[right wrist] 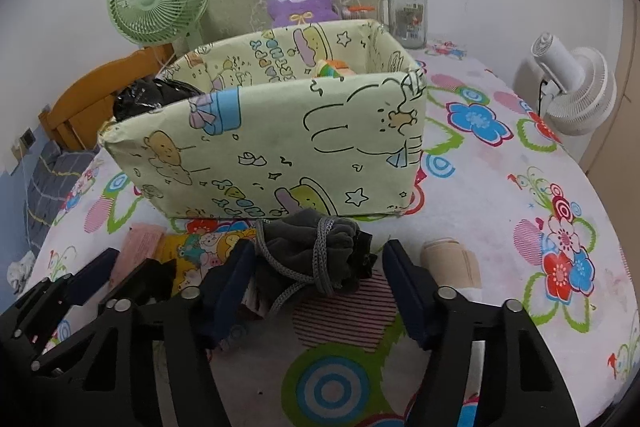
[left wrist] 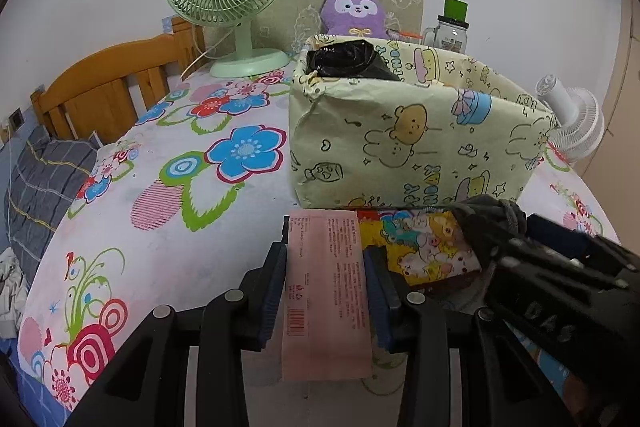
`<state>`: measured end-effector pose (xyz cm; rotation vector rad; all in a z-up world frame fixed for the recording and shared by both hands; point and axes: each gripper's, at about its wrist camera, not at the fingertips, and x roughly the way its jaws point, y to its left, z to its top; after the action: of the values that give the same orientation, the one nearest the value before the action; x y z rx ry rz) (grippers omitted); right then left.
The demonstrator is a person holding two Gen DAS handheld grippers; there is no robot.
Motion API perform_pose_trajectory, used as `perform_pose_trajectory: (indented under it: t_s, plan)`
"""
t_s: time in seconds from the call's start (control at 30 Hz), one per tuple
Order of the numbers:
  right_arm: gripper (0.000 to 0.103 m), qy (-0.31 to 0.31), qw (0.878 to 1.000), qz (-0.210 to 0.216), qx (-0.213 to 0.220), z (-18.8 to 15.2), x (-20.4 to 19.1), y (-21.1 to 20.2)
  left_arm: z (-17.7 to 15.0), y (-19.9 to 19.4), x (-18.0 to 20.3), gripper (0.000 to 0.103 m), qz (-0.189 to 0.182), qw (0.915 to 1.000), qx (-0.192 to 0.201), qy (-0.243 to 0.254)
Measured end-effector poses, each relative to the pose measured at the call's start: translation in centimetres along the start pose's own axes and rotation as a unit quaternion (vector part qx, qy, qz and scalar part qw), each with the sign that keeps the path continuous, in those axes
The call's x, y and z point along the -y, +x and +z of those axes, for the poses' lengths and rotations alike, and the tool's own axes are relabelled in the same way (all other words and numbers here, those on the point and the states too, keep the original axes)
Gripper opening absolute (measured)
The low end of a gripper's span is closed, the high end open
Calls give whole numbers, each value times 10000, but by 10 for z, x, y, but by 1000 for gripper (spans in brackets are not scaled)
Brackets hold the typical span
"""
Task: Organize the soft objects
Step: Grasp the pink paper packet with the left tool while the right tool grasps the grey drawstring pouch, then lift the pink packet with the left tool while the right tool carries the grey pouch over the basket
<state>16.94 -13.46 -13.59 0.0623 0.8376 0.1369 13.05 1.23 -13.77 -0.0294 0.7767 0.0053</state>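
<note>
Pinching a pink packet (left wrist: 326, 291) in my left gripper (left wrist: 326, 277), I straddle the near grey pouch (right wrist: 310, 253) with right gripper (right wrist: 318, 281) spread; the box (right wrist: 280, 139) beyond holds few items, several remain outside.

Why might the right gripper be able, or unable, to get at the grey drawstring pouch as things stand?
Probably able. The right gripper already straddles the grey drawstring pouch, with a finger on either side and nothing lying between. The jaws look not yet pressed on it. The patterned box stands just behind, clear of them.
</note>
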Motion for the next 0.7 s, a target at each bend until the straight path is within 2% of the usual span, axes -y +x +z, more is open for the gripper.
perform_pose_trajectory:
  t_s: [0.17,0.33,0.7]
  plan:
    - [61,-104,9999,-10,-17,-1,-3,5,2,2,-1,40,-9,10000,-16,-54]
    - [47,-171,9997,-141,58,-1,-4,3,1,0,6,39,-79,10000,13,37]
    - [43,-78,9994,-119,315,-2,1,-25,-3,-20,14,39,-167,9997,189,62]
